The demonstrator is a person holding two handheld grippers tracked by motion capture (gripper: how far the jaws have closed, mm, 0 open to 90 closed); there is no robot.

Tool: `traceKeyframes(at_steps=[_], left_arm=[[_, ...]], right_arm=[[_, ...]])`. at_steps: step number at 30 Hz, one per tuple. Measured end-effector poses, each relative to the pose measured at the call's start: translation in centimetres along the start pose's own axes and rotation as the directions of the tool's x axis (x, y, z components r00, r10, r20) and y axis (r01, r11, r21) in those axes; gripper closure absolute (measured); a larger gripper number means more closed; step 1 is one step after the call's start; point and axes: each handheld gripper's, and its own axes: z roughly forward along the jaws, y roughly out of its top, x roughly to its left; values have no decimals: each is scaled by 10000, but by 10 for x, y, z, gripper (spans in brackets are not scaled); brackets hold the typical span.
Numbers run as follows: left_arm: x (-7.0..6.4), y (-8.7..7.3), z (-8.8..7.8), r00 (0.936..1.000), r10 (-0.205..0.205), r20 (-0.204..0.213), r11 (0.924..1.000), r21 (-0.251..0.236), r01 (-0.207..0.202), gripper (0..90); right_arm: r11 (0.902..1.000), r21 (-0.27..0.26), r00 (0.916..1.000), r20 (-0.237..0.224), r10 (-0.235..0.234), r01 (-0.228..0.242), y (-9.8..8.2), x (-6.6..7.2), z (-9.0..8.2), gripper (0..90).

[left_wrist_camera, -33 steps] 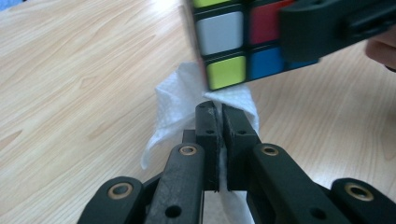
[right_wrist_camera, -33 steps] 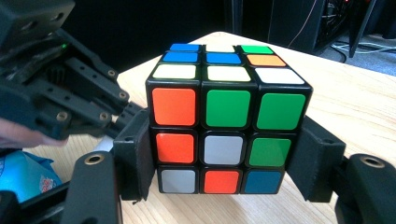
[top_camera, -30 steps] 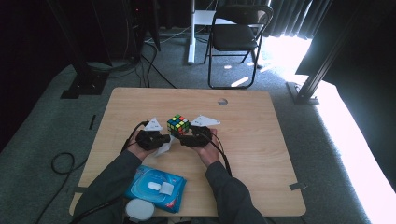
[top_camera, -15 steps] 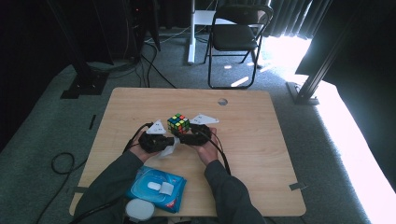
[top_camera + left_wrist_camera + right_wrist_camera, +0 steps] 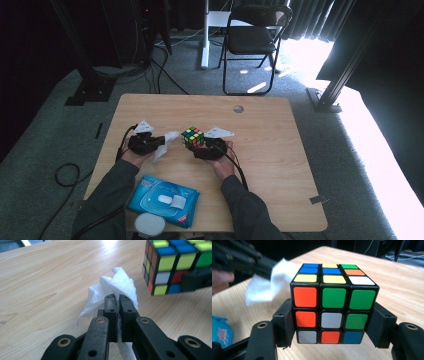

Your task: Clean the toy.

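**Cube clamped, wipe pinched beside it**

The cube [image 5: 331, 303] is a glossy plastic block of black-edged square stickers: orange, green, white, blue, yellow. It sits just above the table [image 5: 280, 130], squeezed at its lower side faces between the flat black jaws of the right gripper [image 5: 331, 325], near the table's middle in the high view. Just beside it, apart from it, is the wipe [image 5: 113, 288], a thin, soft white sheet, crumpled into loose folds with a fibrous, slightly pebbled surface. The left gripper [image 5: 116, 302] has its jaws closed to a slit on the wipe, which sticks out above the tips and hangs below them. Those jaws are matte black bars with brass-ringed pivot holes. The table is smooth pale wood-grain laminate with rounded corners. Near its front edge lies a pack [image 5: 164, 200], a soft blue rectangular pouch with a white flap.
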Motion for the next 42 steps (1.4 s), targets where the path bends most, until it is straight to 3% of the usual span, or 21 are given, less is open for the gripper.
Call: traceKeyframes(at_steps=[7, 16, 21, 30, 36, 42], left_arm=[[-1, 0, 1, 9999, 74, 69, 10000, 24, -74, 862], [-7, -1, 7, 9994, 265, 239, 9993, 240, -271, 862], [-9, -1, 10, 9991, 330, 255, 9990, 290, -337, 861], [-8, -2, 11, 9993, 229, 285, 9993, 292, -237, 858], [-8, -1, 10, 9994, 163, 319, 9996, 208, -170, 857], [-7, -1, 8, 9995, 140, 290, 9997, 186, -145, 856]], right_arm=[[9968, 696, 9989, 203, -420, 405, -11, 7, 16, 339], [9951, 933, 9989, 300, -366, 336, -18, 9, 27, 339], [9916, 1161, 9975, 361, -614, 568, -21, 11, 31, 338], [9895, 1331, 9966, 522, -637, 563, -33, 12, 29, 337], [9783, 1847, 9937, 424, -1035, 940, -33, 18, 27, 312], [9845, 1565, 9960, 305, -844, 786, -32, 19, 18, 259]])
